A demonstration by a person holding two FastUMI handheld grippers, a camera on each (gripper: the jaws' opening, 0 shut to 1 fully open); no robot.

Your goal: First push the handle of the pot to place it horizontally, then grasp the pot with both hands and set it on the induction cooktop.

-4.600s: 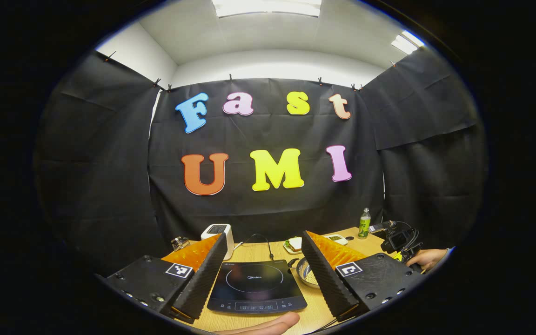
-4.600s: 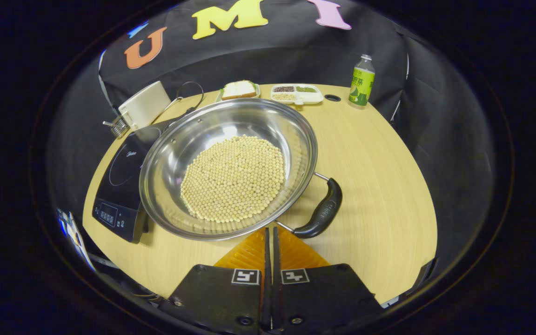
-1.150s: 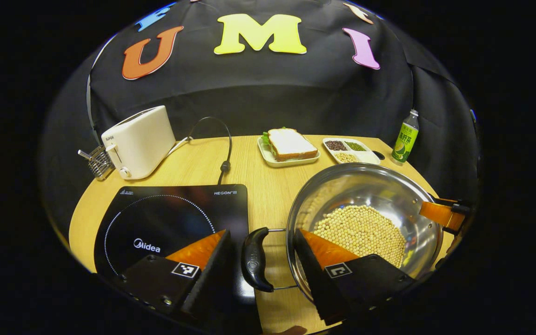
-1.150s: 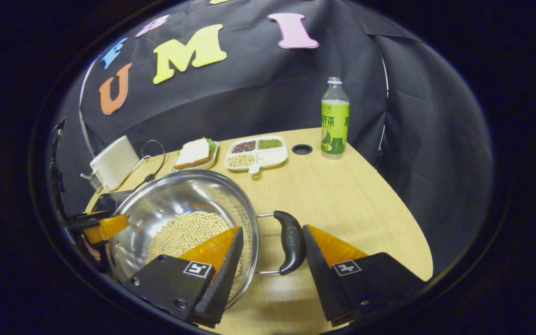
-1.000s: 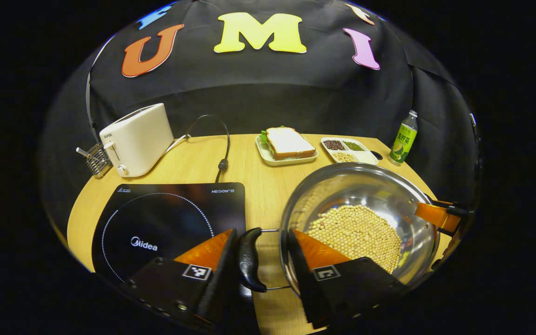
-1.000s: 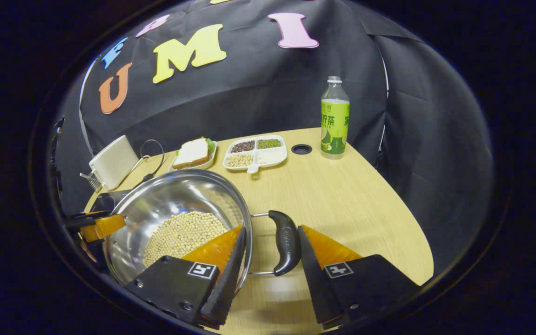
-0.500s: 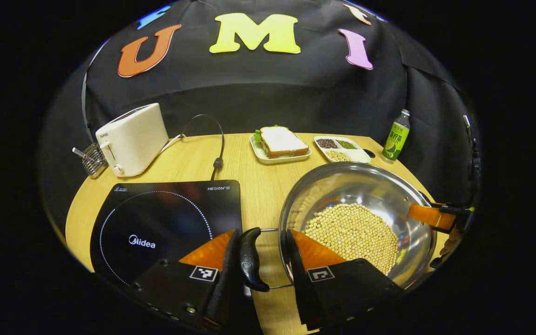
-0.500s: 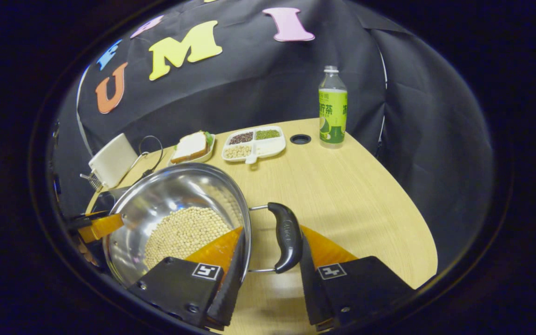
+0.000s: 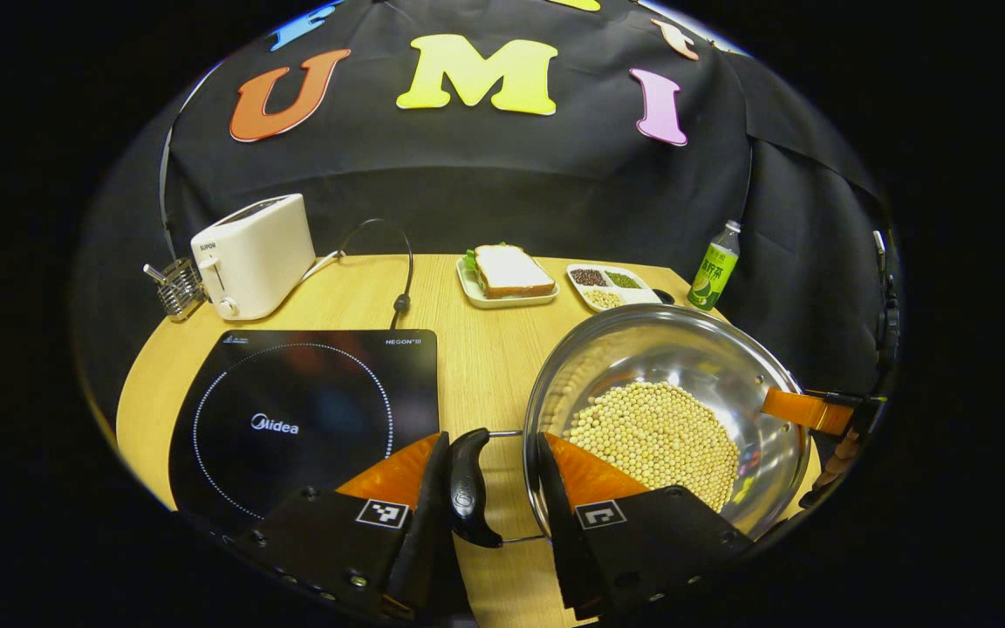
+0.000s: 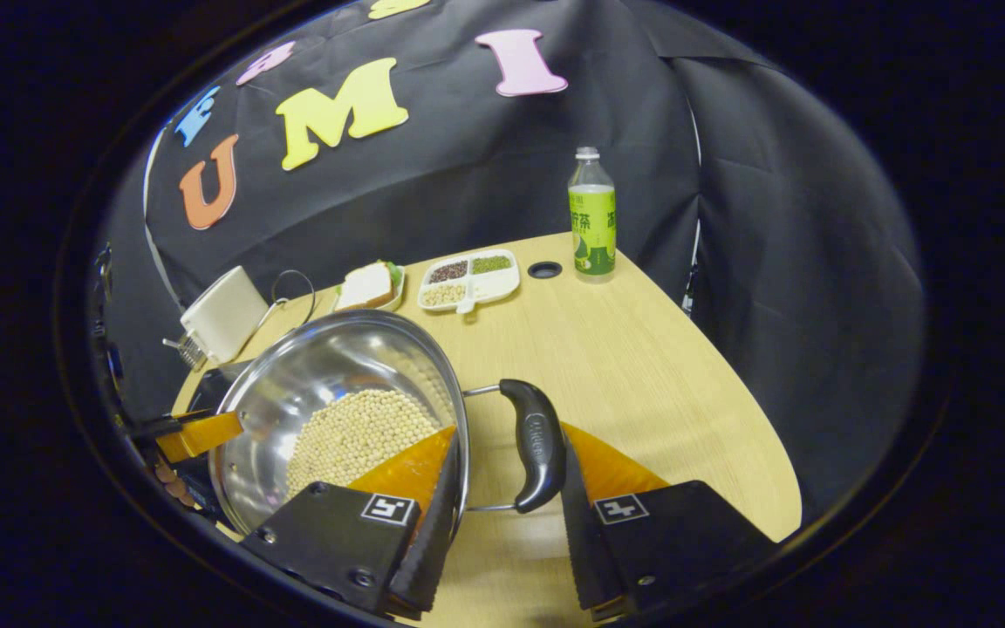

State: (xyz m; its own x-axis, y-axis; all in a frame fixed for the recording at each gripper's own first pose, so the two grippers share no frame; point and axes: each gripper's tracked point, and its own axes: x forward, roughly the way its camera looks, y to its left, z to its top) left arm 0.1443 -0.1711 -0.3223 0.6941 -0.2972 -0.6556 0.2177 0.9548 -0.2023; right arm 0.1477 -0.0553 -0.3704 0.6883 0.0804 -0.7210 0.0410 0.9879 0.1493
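Both tongs have narrowed since 1.1 s ago, left tongs (image 9: 487, 488) and right tongs (image 10: 507, 475) each straddling a pot (image 9: 703, 366) handle.

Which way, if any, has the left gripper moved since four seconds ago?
Yes, rightward: the induction cooktop, earlier between the left gripper's fingers, now lies left of them; they flank the pot handle.
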